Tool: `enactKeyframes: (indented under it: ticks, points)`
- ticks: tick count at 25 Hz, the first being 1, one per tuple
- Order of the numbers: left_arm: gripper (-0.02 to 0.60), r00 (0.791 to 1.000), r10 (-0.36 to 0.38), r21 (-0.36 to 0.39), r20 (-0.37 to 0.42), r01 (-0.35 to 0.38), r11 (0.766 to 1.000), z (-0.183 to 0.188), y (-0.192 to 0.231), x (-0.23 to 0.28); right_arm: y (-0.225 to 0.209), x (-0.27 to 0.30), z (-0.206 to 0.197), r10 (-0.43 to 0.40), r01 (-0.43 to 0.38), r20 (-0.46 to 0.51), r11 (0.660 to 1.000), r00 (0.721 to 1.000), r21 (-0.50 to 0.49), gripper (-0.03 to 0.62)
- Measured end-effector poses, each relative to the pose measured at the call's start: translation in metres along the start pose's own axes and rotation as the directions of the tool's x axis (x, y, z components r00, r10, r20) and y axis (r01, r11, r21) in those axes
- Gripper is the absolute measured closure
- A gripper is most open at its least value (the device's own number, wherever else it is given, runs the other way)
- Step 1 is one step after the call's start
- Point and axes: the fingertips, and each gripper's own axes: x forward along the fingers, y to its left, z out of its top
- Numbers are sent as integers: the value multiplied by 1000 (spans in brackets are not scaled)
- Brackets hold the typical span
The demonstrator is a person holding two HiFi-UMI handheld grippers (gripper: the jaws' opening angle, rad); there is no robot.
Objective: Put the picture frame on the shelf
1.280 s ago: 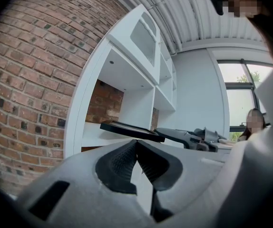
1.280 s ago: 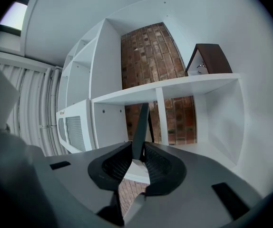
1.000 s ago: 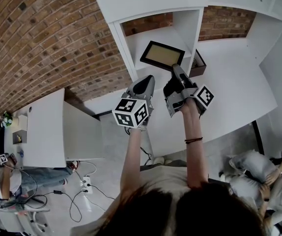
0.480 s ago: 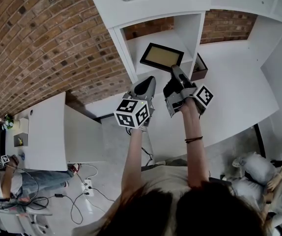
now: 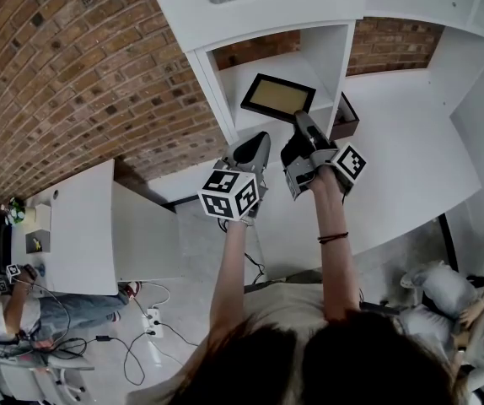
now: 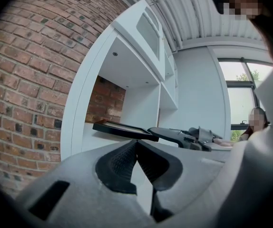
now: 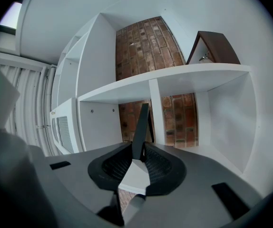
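Far left runs the rough red brick wall [image 5: 73, 66]. Your left gripper [image 5: 255, 144] hangs just beside the right one, its ribbed dark pads pressed together on nothing. Ahead, the picture frame [image 5: 277, 96], a flat rectangle with a slim black border and tan centre, lies level in the mouth of the smooth white shelf [image 5: 211, 91] compartment; whether it touches the board I cannot tell. Your right gripper [image 5: 299, 121] pinches its near edge between partly closed jaws. You look to be at the placing step: next, settle it on the board, then let go. A dark brown wooden house-shaped piece [image 5: 344, 116] sits right.
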Motion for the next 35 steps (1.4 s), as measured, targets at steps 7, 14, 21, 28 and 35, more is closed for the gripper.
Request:
enactKeyframes:
  ticks: [7, 14, 21, 28, 35]
  points:
    - [571, 1000, -2, -1, -5, 2, 1000, -1, 4, 6, -2, 9, 1, -4, 4, -6, 1000, 1000, -1, 520]
    - [571, 1000, 6, -9, -5, -6, 1000, -2, 11, 10, -7, 17, -2, -16, 15, -24, 1000, 1000, -2, 520]
    - [571, 1000, 10, -13, -7, -10, 1000, -5, 14, 12, -12, 19, 0, -24, 24, -22, 1000, 999, 6, 520]
    - [571, 1000, 12, -17, -9, -12, 1000, -7, 15, 16, -11, 21, 0, -16, 16, -35, 1000, 999, -1, 520]
    - [571, 1000, 13, -16, -12, -13, 1000, -8, 15, 17, -11, 21, 0, -31, 31, -43, 999, 999, -13, 520]
